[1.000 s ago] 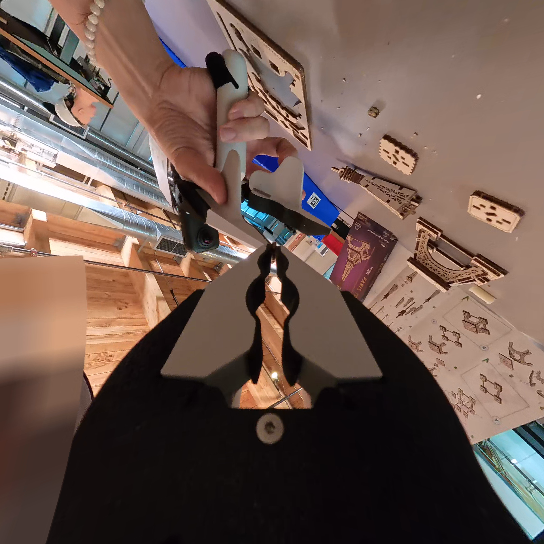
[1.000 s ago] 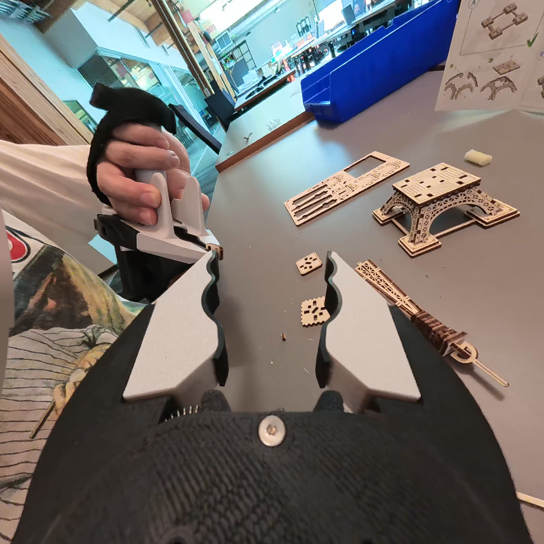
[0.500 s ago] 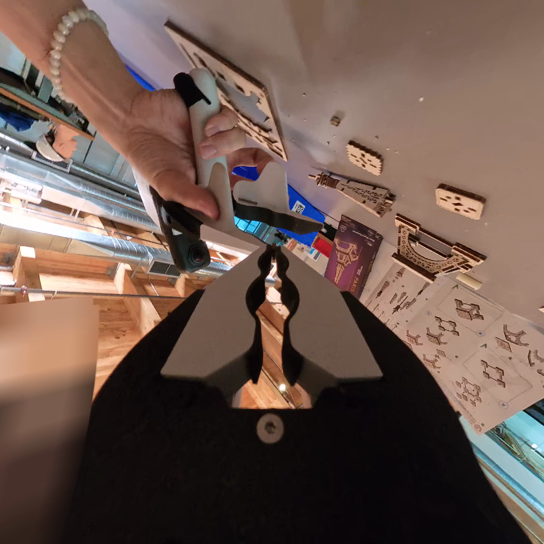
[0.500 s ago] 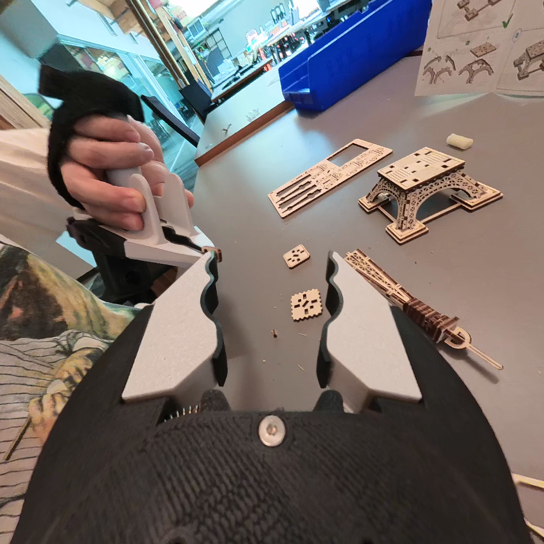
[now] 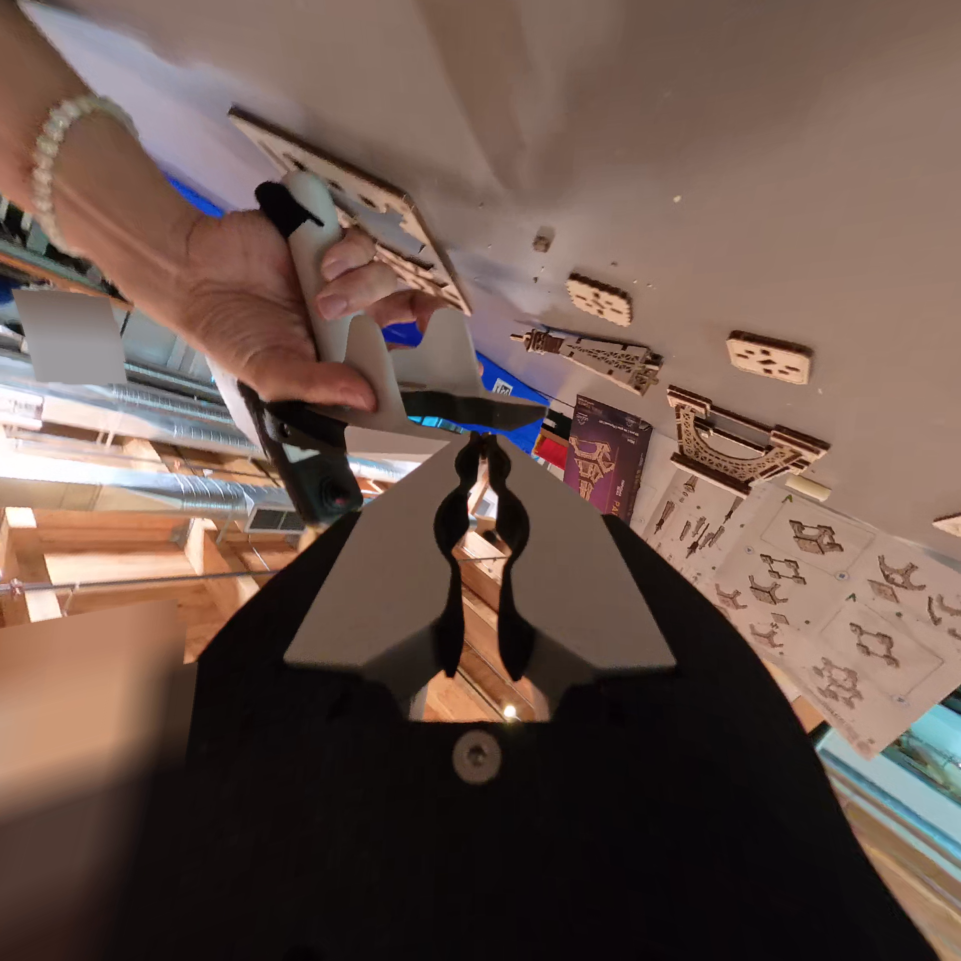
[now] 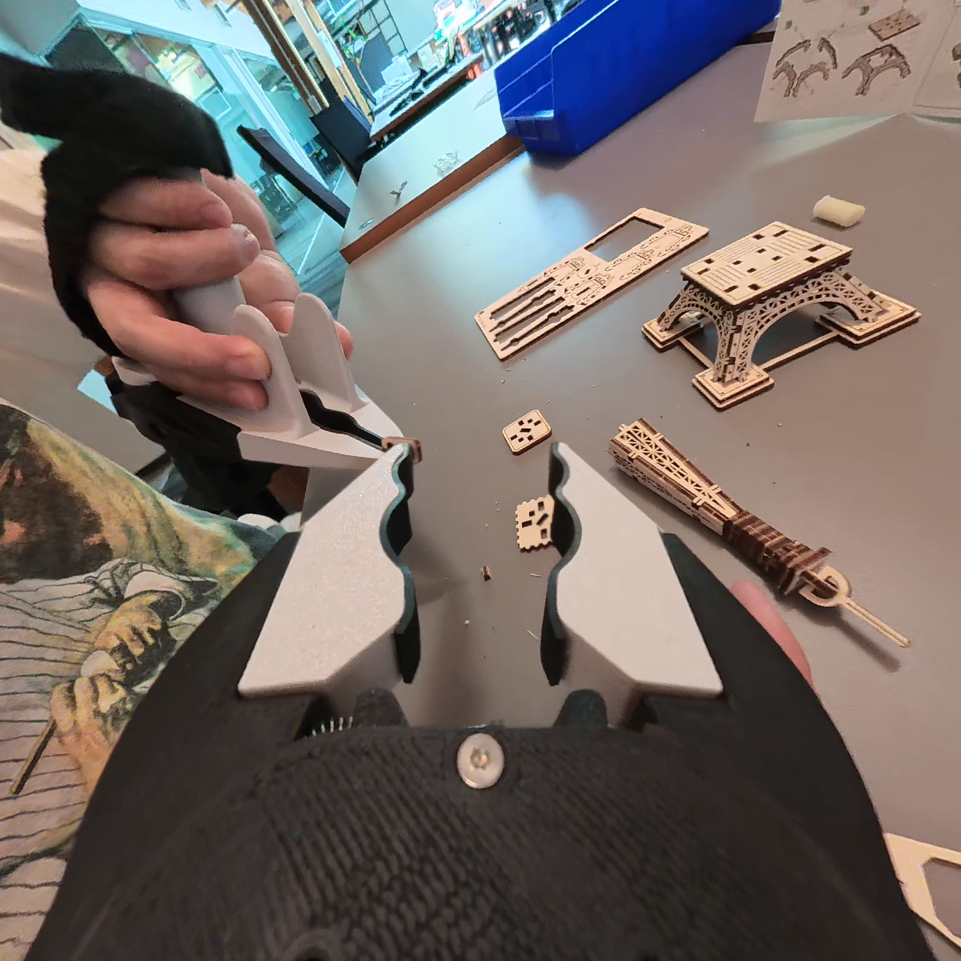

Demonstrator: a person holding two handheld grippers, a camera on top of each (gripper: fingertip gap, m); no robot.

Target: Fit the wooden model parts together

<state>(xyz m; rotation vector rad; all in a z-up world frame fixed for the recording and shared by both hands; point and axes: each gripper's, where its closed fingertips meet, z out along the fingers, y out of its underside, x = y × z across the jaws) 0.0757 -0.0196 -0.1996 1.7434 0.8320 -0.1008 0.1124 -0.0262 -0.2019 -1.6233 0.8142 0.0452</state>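
My left gripper [image 5: 481, 442] is shut on a small wooden piece [image 6: 401, 443], held in the air. It also shows in the right wrist view [image 6: 385, 444], with the piece touching the tip of my right gripper's left finger. My right gripper [image 6: 481, 457] is open and empty above the table. A wooden tower base [image 6: 769, 307] stands on the grey table [image 6: 676, 171]. A tower spire [image 6: 702, 509] lies in front of it. Two small square plates [image 6: 526, 431] [image 6: 533, 522] lie near my right fingers.
A punched-out wooden sheet [image 6: 587, 281] lies behind the plates. An instruction sheet [image 6: 858, 57] and a blue bin [image 6: 624, 67] are at the back. A small white lump [image 6: 838, 210] is by the base. A purple box [image 5: 608, 457] stands beyond. Another cut sheet [image 6: 925, 879] lies at bottom right. My right gripper is the nearer one to the small white lump [image 6: 838, 210]: about 20 cm, against 30 cm.
The right gripper's jaws have narrowed somewhat. The two grippers have come together, so the left gripper's piece now sits at the right gripper's left fingertip.
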